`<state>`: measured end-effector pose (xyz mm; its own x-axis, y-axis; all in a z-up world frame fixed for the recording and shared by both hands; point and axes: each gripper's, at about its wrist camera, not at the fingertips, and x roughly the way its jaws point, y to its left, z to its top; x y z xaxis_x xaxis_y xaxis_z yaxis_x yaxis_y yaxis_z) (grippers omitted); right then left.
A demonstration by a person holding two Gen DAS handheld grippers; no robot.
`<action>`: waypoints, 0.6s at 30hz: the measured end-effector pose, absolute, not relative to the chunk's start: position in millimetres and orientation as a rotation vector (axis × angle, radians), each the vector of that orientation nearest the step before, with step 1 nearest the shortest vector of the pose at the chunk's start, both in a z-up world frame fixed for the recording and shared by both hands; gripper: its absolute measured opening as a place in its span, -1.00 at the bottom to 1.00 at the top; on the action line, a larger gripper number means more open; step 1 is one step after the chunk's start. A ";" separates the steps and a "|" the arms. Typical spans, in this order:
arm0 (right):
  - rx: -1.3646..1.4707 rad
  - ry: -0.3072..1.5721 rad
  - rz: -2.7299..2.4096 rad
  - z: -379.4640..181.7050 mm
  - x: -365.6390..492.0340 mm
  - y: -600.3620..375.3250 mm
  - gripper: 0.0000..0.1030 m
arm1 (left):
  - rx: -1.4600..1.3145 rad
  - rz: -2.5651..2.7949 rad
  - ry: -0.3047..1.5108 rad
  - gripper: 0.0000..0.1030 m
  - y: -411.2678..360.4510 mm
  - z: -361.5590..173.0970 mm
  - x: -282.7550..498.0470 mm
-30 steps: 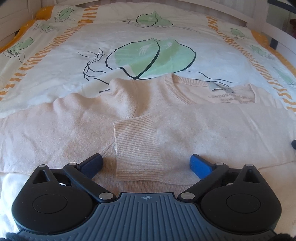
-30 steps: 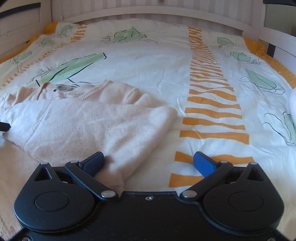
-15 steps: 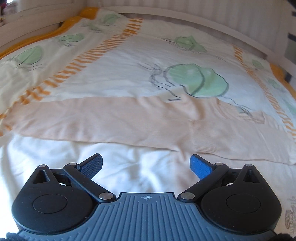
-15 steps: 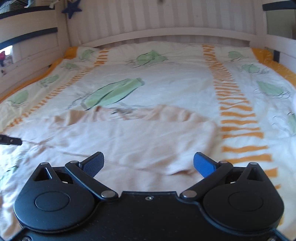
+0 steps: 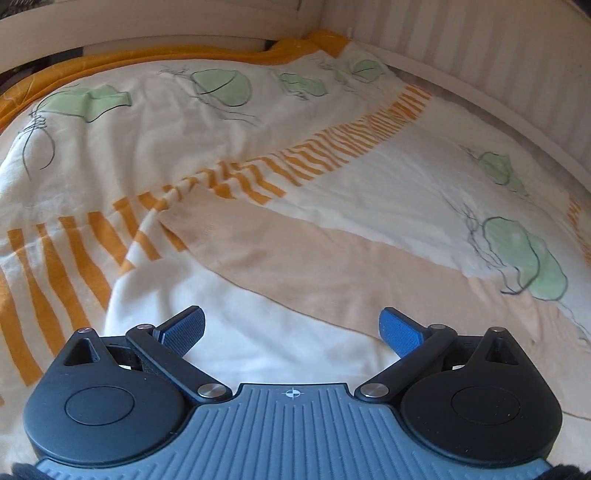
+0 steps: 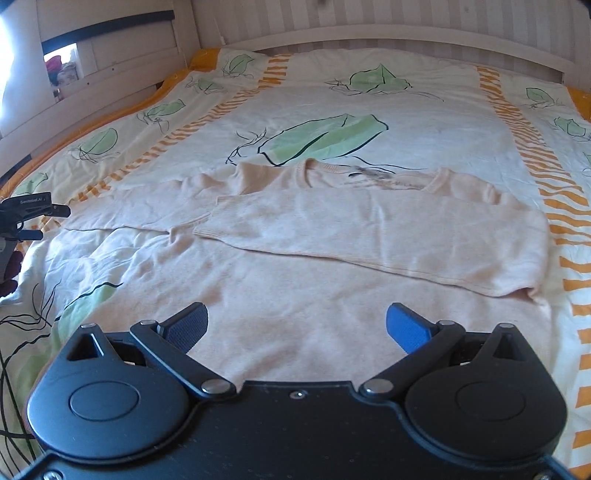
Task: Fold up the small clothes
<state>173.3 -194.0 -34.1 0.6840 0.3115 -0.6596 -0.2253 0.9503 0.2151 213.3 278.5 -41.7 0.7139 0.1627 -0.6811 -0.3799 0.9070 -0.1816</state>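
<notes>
A peach knit sweater lies flat on the bed, neckline toward the headboard. Its right sleeve is folded across the chest, cuff pointing left. The other sleeve stretches out to the left. In the left wrist view that outstretched sleeve runs diagonally, its cuff end at the orange stripes. My left gripper is open, empty, just short of the sleeve; it also shows as the left gripper at the far left edge. My right gripper is open and empty over the sweater's lower body.
The duvet has green leaf prints and orange stripes. A white cloth lies in front of the outstretched sleeve. A ribbed bed frame closes the far side, and a wooden rail runs along the left.
My left gripper swung left, from the folded cuff to the outstretched sleeve. My right gripper drew back from the sweater's right edge and now faces its middle. Both stayed open.
</notes>
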 end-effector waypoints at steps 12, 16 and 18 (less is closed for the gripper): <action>0.079 0.876 0.275 -70.7 182.1 -157.2 0.99 | -0.338 0.342 0.751 0.99 335.7 -75.8 252.2; 0.012 0.839 0.270 -77.2 174.8 -149.5 1.00 | -0.342 0.327 0.739 0.98 342.3 -76.6 264.0; 0.024 0.800 0.268 -81.7 170.4 -151.3 1.00 | -0.364 0.310 0.730 0.98 346.8 -77.7 270.7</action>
<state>170.4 -151.3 -81.7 0.6650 0.2465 -0.7050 -0.2284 0.9659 0.1223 270.7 346.8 -77.7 0.7047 0.1471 -0.6941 -0.3967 0.8927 -0.2136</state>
